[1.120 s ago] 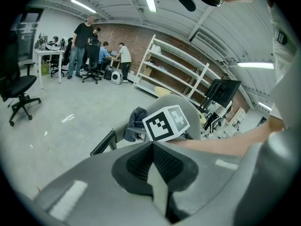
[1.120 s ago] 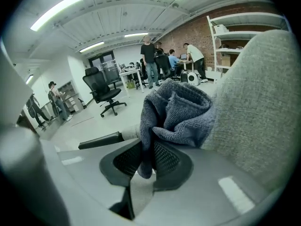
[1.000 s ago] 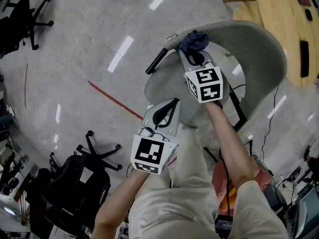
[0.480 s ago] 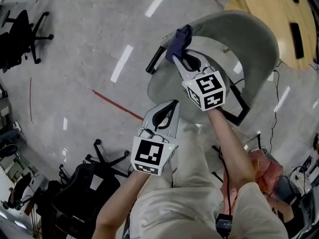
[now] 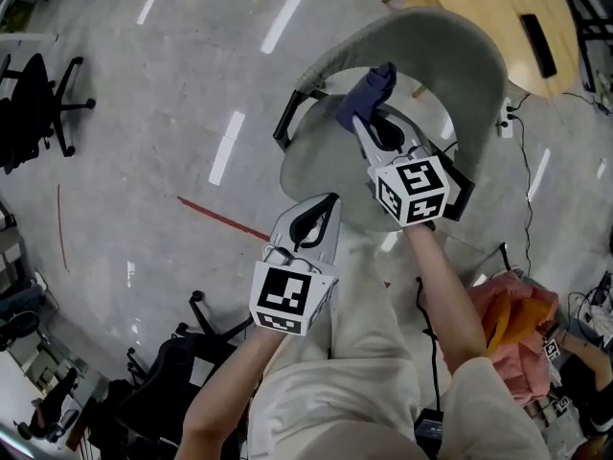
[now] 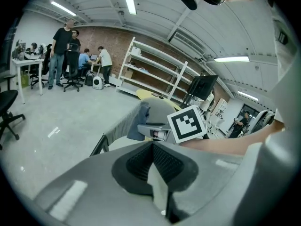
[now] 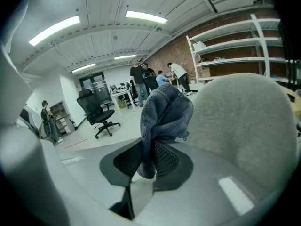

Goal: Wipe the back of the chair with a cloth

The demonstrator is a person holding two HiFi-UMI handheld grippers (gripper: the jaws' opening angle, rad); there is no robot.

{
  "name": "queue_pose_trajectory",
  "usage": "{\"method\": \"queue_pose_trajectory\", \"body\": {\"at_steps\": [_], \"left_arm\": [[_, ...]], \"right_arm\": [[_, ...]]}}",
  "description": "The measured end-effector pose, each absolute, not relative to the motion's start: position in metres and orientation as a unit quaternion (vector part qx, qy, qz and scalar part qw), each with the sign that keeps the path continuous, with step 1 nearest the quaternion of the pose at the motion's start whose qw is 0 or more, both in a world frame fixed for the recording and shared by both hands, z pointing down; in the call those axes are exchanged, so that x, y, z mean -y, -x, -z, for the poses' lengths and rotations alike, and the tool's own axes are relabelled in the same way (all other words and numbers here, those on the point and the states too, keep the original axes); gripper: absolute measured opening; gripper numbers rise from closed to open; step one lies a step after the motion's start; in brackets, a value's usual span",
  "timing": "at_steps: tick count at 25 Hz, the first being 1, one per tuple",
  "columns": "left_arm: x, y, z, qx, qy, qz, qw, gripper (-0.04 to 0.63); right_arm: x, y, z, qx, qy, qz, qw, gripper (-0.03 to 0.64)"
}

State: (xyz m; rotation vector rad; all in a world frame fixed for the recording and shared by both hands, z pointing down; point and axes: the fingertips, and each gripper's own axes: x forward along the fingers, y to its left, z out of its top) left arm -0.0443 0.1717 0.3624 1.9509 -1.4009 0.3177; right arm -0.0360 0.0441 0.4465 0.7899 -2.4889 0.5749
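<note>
A grey upholstered chair (image 5: pixel 479 75) with a curved back stands ahead of me in the head view. My right gripper (image 5: pixel 367 111) is shut on a dark blue cloth (image 5: pixel 367 92), held over the seat near the left arm of the back. In the right gripper view the cloth (image 7: pixel 164 114) bunches up between the jaws, with the chair back (image 7: pixel 244 121) just to its right. My left gripper (image 5: pixel 324 209) hangs lower and nearer to me, shut with nothing in it. The left gripper view shows the chair (image 6: pixel 155 109) and the cloth (image 6: pixel 139 121) beyond its jaws.
A round wooden table (image 5: pixel 503 17) stands behind the chair at the top right. Black office chairs (image 5: pixel 43 94) stand at the left and bottom left. A red line (image 5: pixel 225 220) crosses the concrete floor. An orange cloth heap (image 5: pixel 512 319) and cables lie at the right. People stand far off (image 6: pixel 63 51).
The right gripper with the cloth has shifted along the chair's left arm and now sits further right over the seat. The view has swung towards the chair. The left gripper has hardly moved.
</note>
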Motion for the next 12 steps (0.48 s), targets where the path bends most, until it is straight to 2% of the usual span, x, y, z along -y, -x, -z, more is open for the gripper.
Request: {"method": "queue_pose_trajectory", "body": {"at_steps": [6, 12], "left_arm": [[-0.182, 0.050, -0.353, 0.528, -0.772, -0.134, 0.327, 0.001], [-0.179, 0.039, -0.358, 0.511, -0.779, -0.143, 0.334, 0.001]], "right_arm": [[-0.043, -0.016, -0.438, 0.873, -0.372, -0.223, 0.223, 0.078], [-0.032, -0.073, -0.435, 0.833, -0.451, -0.237, 0.215, 0.078]]}}
